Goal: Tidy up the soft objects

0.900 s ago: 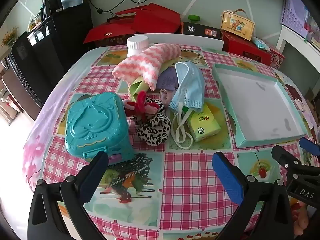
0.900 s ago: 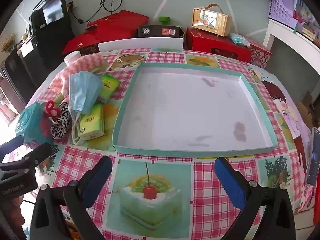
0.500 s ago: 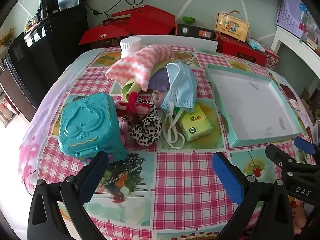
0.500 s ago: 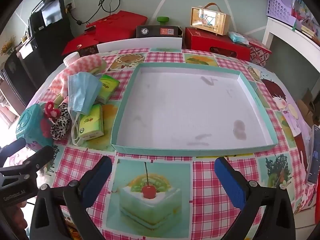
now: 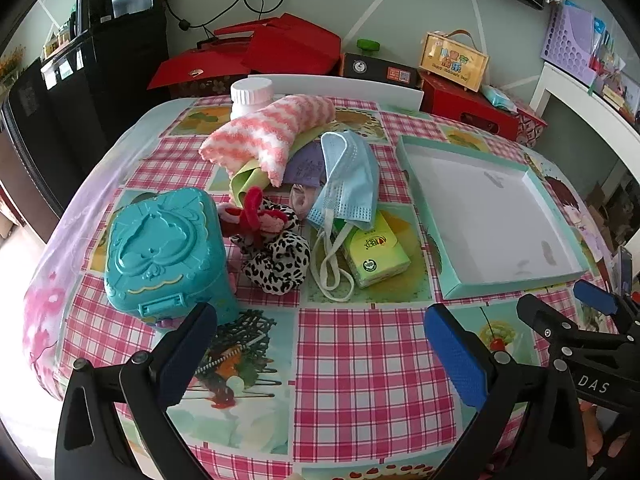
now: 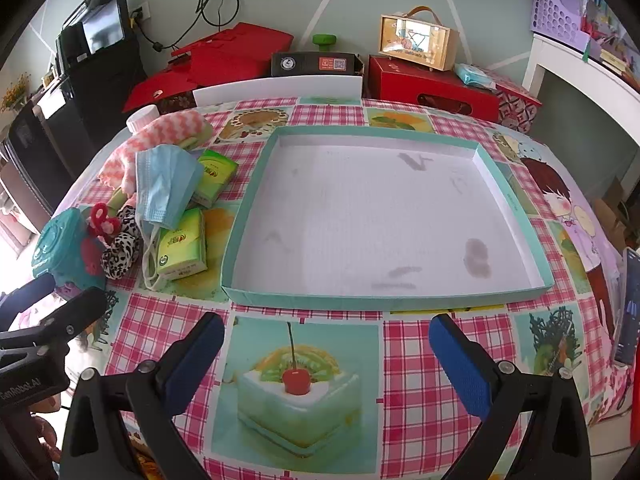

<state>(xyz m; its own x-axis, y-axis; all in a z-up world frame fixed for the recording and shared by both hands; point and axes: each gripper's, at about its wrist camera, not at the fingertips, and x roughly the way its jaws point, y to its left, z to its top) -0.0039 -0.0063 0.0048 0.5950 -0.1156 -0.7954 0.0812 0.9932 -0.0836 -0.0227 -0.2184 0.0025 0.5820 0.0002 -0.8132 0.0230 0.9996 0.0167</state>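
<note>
A pile of soft things lies on the table's left half: a pink-and-white fuzzy sock (image 5: 272,132), a blue face mask (image 5: 348,176), a leopard-print scrunchie (image 5: 280,260) with a red bow (image 5: 250,216), and green tissue packs (image 5: 374,248). The pile also shows in the right wrist view, with the mask (image 6: 162,184) on top. An empty teal-rimmed tray (image 6: 384,300) lies to the right. My left gripper (image 5: 320,352) is open and empty, short of the pile. My right gripper (image 6: 326,360) is open and empty, before the tray's near rim.
A teal plastic case (image 5: 160,252) stands left of the pile, close to my left finger. A white bottle (image 5: 252,94) stands behind the sock. Red boxes (image 6: 432,84) and a black cabinet (image 5: 100,80) lie beyond the table's far edge.
Both grippers have drawn back slightly toward me and a little up; the pile and tray look farther away. Nothing on the table has moved.
</note>
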